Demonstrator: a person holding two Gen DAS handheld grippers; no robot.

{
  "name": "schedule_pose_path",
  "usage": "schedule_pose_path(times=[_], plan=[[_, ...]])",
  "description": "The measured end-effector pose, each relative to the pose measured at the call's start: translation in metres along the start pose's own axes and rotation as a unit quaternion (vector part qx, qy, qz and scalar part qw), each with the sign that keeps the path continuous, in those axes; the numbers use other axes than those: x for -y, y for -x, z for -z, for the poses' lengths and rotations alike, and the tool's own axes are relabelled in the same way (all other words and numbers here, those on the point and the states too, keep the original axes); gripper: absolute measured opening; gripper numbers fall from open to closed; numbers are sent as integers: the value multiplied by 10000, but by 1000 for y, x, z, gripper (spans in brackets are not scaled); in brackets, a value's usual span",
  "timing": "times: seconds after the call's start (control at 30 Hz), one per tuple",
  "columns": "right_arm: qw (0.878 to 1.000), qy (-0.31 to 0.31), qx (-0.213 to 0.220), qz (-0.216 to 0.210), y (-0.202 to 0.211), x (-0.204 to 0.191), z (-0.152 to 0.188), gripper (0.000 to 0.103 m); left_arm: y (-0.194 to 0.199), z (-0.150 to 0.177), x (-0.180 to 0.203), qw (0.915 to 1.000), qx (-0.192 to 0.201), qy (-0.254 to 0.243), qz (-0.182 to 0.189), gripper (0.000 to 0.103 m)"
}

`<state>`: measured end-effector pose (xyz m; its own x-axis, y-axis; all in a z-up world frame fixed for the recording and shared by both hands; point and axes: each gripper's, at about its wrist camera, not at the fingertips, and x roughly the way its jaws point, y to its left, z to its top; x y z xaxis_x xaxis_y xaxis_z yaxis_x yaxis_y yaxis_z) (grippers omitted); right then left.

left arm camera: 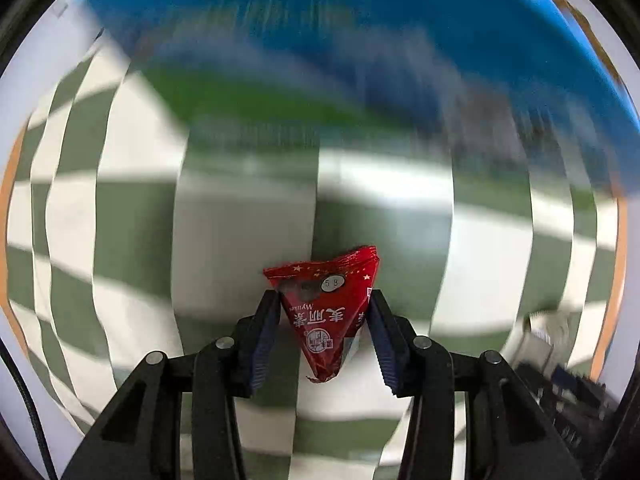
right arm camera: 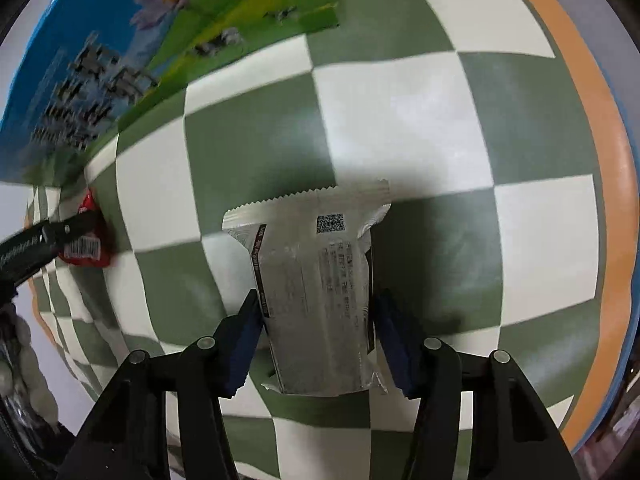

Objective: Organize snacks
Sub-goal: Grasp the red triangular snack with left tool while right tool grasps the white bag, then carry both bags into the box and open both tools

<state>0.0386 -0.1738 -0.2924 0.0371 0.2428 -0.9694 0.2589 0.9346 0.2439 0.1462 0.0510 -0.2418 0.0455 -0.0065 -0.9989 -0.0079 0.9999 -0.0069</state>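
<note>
Two grippers are each holding a snack over the checkered cloth.

The left gripper (left arm camera: 325,304) is squeezing a small red snack packet (left arm camera: 329,312) between its dark pads, above the green and white checkered cloth (left arm camera: 132,220). The right gripper (right arm camera: 316,312) is gripping a silver snack pouch (right arm camera: 316,292) by its two sides, over the same cloth. A big blue box (right arm camera: 72,60) with flowers on it is sitting at the far edge of the cloth.
</note>
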Motion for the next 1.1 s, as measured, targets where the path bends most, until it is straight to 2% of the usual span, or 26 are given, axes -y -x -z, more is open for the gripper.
schedule_pose_path(times=[0.17, 0.3, 0.47, 0.77, 0.8, 1.1], plan=[[9989, 351, -305, -6, -13, -20, 27, 58, -16, 73, -1, 9988, -444, 39, 198, 42], [9968, 669, -426, 63, -20, -39, 42, 58, -28, 98, 1, 9982, -582, -45, 161, 43], [9956, 794, -445, 235, -26, -50, 47, 60, -46, 94, 4, 9972, -731, -82, 102, 45], [9953, 780, -458, 358, -36, -69, 45, 63, -54, 63, 3, 9965, -825, -13, 86, 48], [9952, 782, -457, 377, -39, -77, 40, 63, -50, 62, 14, 9965, -835, -17, 75, 48], [9947, 778, -435, 510, -53, -91, 45, 67, -55, 64, 4, 9966, -815, 105, 112, 49]])
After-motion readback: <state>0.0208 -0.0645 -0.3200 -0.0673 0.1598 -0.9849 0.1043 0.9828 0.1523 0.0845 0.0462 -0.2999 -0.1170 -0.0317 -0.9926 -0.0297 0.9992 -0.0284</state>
